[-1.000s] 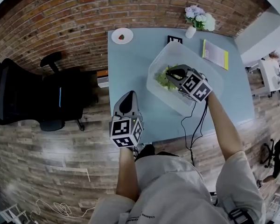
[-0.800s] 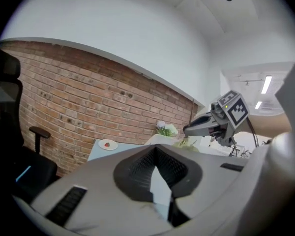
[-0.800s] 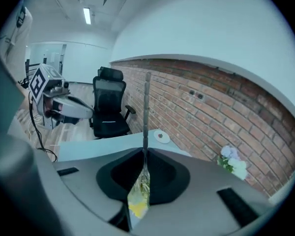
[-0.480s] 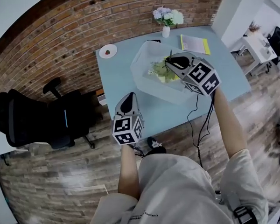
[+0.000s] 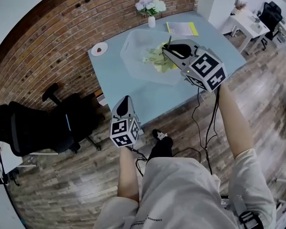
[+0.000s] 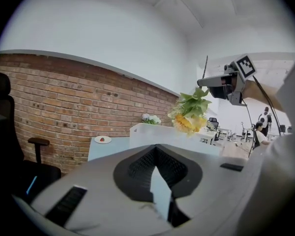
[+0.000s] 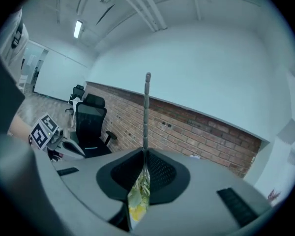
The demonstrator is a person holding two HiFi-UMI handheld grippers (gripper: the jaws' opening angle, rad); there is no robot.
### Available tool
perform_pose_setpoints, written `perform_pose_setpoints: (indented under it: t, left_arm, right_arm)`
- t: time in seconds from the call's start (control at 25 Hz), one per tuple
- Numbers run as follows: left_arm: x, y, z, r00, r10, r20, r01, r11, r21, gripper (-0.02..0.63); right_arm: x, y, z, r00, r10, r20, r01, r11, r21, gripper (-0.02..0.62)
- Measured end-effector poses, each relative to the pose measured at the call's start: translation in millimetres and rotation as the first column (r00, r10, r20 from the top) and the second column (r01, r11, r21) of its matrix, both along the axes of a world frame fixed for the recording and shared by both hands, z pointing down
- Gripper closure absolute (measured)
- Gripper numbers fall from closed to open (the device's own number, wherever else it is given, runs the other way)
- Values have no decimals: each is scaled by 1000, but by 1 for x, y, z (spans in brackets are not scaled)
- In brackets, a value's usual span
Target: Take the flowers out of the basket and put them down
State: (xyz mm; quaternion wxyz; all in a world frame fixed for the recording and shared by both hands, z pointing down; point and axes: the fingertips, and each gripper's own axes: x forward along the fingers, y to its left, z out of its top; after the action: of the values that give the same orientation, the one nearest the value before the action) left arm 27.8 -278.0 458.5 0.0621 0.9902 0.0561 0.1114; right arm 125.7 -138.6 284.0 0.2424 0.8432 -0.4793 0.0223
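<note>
My right tongs (image 5: 170,49) are clamped on the stem of the flowers (image 5: 157,58), which hang just above the clear basket (image 5: 128,51) mid-worktop (image 5: 112,78). My left tongs (image 5: 126,101) are together, empty, off the worktop's near edge.

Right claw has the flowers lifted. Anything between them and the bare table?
Only the basket: the flowers, pinched by the stem in the right claw, hang above it. Bare table left of the basket, toward the plate, looks unobstructed.
</note>
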Motion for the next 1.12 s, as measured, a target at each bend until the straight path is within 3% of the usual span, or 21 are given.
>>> perform_pose_setpoints:
  t: [0.28, 0.56, 0.72, 0.92, 1.12]
  left_arm:
    - [-48, 19, 20, 999, 53, -7, -53, 999, 5, 583]
    - [-54, 29, 11, 993, 118, 28, -118, 993, 14, 583]
    - [-43, 30, 8, 982, 184, 50, -185, 982, 21, 583]
    - [-20, 20, 10, 954, 294, 54, -295, 956, 12, 583]
    - [2, -16, 8, 923, 382, 42, -382, 924, -9, 583]
  right_arm:
    - [-69, 40, 5, 992, 63, 107, -83, 976, 201, 541]
    - [-83, 65, 33, 955, 119, 273, -197, 940, 279, 541]
    - [-81, 70, 54, 925, 186, 332, -282, 920, 270, 541]
    - [-75, 58, 79, 879, 257, 402, -390, 872, 294, 542]
    - [-58, 23, 103, 816, 311, 488, -505, 794, 338, 543]
